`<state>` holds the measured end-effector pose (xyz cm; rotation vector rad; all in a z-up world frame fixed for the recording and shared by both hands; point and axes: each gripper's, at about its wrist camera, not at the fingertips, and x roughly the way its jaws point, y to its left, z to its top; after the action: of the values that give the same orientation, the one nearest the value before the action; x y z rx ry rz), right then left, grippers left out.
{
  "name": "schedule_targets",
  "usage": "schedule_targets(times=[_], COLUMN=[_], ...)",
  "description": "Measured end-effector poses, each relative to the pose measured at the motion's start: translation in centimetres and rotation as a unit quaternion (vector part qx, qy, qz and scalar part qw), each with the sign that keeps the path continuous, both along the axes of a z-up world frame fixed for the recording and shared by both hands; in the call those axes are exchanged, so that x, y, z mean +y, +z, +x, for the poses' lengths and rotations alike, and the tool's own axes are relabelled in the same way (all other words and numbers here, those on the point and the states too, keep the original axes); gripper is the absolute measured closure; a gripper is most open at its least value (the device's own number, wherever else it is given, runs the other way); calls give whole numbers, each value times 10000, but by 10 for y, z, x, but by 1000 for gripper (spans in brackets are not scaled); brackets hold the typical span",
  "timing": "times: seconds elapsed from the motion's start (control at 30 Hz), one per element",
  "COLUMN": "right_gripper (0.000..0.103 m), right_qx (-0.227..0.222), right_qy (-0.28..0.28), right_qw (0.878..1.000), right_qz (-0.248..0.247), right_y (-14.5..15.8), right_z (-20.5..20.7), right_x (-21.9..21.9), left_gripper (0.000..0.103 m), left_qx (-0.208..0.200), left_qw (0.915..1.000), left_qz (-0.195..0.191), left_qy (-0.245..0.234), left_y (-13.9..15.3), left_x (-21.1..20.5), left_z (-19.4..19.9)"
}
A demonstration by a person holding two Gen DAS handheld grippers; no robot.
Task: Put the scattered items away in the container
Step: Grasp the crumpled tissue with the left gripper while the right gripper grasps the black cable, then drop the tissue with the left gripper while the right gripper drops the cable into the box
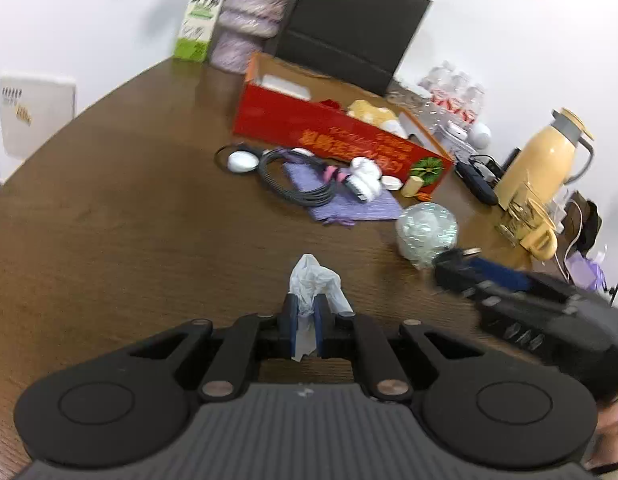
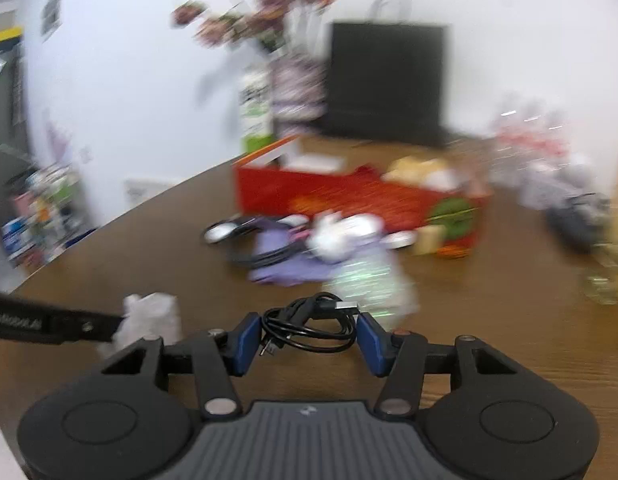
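1. Dark brown wood-grain table (image 1: pixel 129 220) ran back to a white wall, where a black paper bag (image 1: pixel 349 36), a green-and-white carton (image 1: pixel 199 16) and a purple wrapped vase (image 1: pixel 249 16) stood behind the box.
2. At the far right sat a cream thermos jug (image 1: pixel 545 160) and a pack of clear water bottles (image 1: pixel 453 96).
3. Between the grippers and the box lay a purple cloth (image 1: pixel 349 204), a grey coiled cable (image 1: pixel 297 184), a white round puck (image 1: pixel 242 161), a white plush toy (image 1: pixel 365 178) and a clear crinkled ball (image 1: pixel 425 232), just in front of the box's near wall.
4. Left gripper (image 1: pixel 305 322) had its fingers clamped together on a crumpled white plastic wrapper (image 1: pixel 315 278), low over the table.
5. Right gripper (image 2: pixel 309 338) had its blue pads apart, a bundled black USB cable (image 2: pixel 309 326) between them; whether they pressed it I could not tell.
6. The red cardboard box (image 1: pixel 293 120) stood open, holding a yellow plush (image 1: pixel 369 112) and a white flat item (image 1: pixel 285 84).
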<state>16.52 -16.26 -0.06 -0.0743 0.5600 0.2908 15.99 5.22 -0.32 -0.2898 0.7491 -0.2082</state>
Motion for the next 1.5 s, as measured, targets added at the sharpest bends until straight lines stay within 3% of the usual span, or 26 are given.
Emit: schedule_targets(times=[0.13,0.53,0.87,1.0,1.1,1.2,1.4,1.5], right_gripper=[51,51,51,51,51,51,51,51], right_qx=[-55,-159,-154,-286,-498,-597,252,920], right_qy=[-487,-601,-466,-186,56,121,288,279], right_qw=[9987,9971,9971,9980,9977,9968,9966,9922], right_qz=[124,433,576,534,457,509,724,789], right_y=[13,18,24,45,70,93,103,87], right_z=[-15,-69,-52,-20,20,80,223,292], right_x=[-37,-74,-72,-66,-61,-55,-28,-10], left_gripper=[94,94,94,94,94,94,94,94], left_qx=[-175,-269,-210,-327,-234,-331,563,829], left_qw=[9997,9987,9989,9980,9974,9971,9971,9928], left_qz=[32,141,-82,41,-2,486,364,797], left_qy=[-194,-416,-401,-536,-681,-486,-361,-336], left_y=[13,29,38,63,87,100,70,50], left_x=[-14,-43,-30,-16,-3,-2,-4,-17], left_z=[-10,-38,-13,34,98,164,298,345])
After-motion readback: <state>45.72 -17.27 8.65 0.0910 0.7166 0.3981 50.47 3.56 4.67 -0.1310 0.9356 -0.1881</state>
